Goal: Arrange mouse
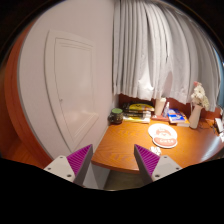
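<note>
My gripper [113, 160] hovers high in front of a wooden table [125, 140], its two purple pads [80, 158] spread wide apart with nothing between them. The near end of the tabletop lies just beyond the fingertips. No mouse can be made out among the things on the table from here.
At the table's far part lie a round red-and-white plate [164, 135], a dark jar [116, 116], a yellow and dark bundle [140, 108], a blue thing [177, 115] and a pale figure [199, 96]. White curtains [150, 50] hang behind; a white door [75, 85] stands left.
</note>
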A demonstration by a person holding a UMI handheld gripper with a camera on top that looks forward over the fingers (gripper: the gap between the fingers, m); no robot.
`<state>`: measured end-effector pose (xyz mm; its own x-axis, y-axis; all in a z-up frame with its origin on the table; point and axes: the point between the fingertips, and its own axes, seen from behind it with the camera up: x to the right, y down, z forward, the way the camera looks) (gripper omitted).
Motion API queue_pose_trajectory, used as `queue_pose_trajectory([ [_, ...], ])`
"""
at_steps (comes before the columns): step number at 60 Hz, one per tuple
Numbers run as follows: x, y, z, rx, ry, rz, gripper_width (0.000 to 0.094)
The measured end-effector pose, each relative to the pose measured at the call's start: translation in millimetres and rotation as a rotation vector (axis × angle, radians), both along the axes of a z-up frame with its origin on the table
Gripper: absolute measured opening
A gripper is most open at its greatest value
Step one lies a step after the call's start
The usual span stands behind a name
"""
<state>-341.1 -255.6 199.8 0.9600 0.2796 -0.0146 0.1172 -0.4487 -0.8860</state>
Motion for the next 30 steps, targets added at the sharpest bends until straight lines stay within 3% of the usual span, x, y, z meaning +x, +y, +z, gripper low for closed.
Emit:
queue_pose_trajectory([
  [7, 18.3, -9.3, -31.3, -0.042, -0.021, 0.006, 0.0825],
  [11, 44.0, -10.8, -73.8, -0.08, -0.033, -0.01, 0.0822],
  [30, 193.3, 8.5, -187.3, -0.249, -0.125, -0.188, 0.0818],
])
